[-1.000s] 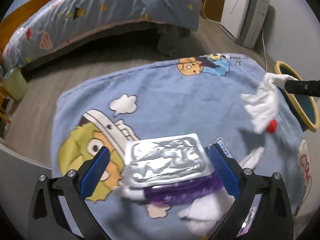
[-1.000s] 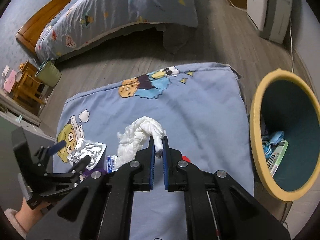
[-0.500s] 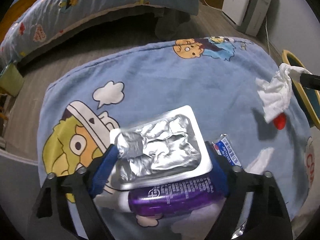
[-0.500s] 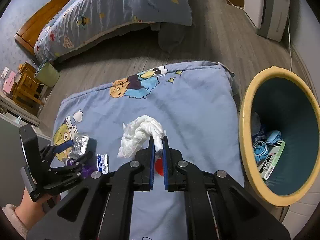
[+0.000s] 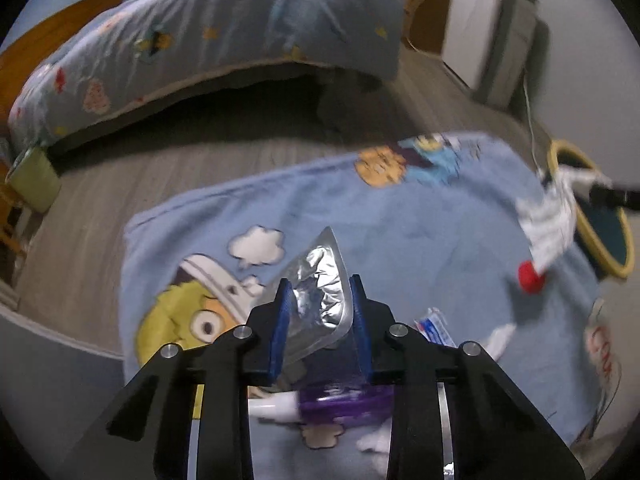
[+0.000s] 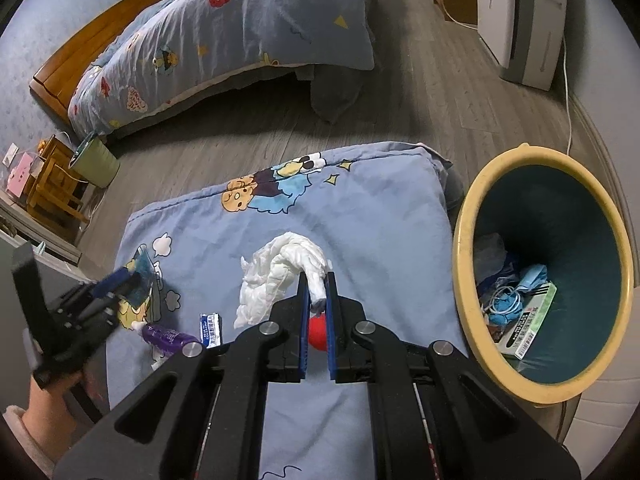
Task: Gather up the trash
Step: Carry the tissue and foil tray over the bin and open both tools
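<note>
My left gripper (image 5: 320,292) is shut on a crumpled silver foil tray (image 5: 320,292) and holds it above the blue cartoon blanket (image 5: 400,216). It shows at the left of the right wrist view (image 6: 138,276). My right gripper (image 6: 318,280) is shut on a white crumpled tissue (image 6: 280,268), held over the blanket (image 6: 380,208) left of the yellow-rimmed bin (image 6: 464,248). The tissue also shows in the left wrist view (image 5: 548,220). A purple tube (image 6: 166,336), a small blue-white wrapper (image 6: 210,328) and a red ball (image 6: 316,332) lie on the blanket.
The bin holds a box, blue cord and other trash (image 6: 520,308). A bed with a blue quilt (image 6: 240,32) stands behind on the wooden floor. A white appliance (image 6: 520,20) stands at the back right. A green pot (image 6: 94,158) sits at the left.
My left gripper closed on the foil tray and lifted it off the blanket, leaving the purple tube lying there. My right gripper carried the tissue a little closer to the bin.
</note>
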A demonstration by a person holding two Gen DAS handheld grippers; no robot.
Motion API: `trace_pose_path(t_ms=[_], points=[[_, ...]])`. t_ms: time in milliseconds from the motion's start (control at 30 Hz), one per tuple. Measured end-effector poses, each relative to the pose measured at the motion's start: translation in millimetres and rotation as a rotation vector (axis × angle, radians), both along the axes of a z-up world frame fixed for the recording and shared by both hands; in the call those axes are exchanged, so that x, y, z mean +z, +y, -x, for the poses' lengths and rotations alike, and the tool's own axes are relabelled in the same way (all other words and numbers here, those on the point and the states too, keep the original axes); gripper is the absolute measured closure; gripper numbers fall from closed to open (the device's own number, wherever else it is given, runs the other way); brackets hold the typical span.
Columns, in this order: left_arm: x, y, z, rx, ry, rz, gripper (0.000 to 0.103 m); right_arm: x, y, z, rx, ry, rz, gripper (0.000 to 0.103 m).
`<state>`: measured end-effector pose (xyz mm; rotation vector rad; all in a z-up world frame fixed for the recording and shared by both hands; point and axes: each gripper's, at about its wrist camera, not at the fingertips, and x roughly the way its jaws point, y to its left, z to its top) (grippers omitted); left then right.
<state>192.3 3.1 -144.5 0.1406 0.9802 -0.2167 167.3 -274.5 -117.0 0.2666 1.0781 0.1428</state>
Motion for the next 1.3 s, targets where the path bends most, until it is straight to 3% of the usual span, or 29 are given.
trace_pose_path(t_ms=[100, 233, 300, 367, 500, 633, 767, 900, 1300], points=[[7.3, 21.2, -5.3, 0.070, 0.003, 0.053, 0.072, 1.4, 4.3, 0.8, 0.007, -0.002, 0.003, 0.097], [4.6, 38.9, -7.7, 0.120, 0.020, 0.063, 0.072, 1.2, 9.0, -1.1, 0.019, -0.006, 0.012, 0.097], [-1.0, 41.3, -8.1, 0.117, 0.039, 0.056, 0.074, 0.6, 10.3, -1.8, 0.022, -0.002, 0.014, 0.097], [-5.9, 38.4, -8.3, 0.098, 0.052, 0.005, 0.089, 3.1, 8.4, -2.1, 0.025, -0.007, 0.018, 0.097], [-0.9, 30.0, -6.2, 0.053, 0.041, -0.019, 0.090, 14.3, 3.0, -1.5, 0.016, -0.024, 0.015, 0.097], [21.5, 17.0, -3.0, 0.027, -0.005, 0.032, 0.090, 28.9, -15.5, -0.2, -0.025, -0.049, 0.012, 0.097], [52.0, -12.1, 0.8, -0.018, -0.058, 0.089, 0.090, 39.8, -47.9, 6.2, -0.086, -0.069, 0.005, 0.097], [68.2, -51.4, 7.7, -0.086, -0.085, 0.099, 0.090, 41.3, -84.5, 19.1, -0.134, -0.080, 0.038, 0.097], [78.2, -201.6, 41.7, -0.361, -0.080, 0.124, 0.089, 25.9, -195.6, 53.4, -0.277, -0.054, 0.220, 0.097]])
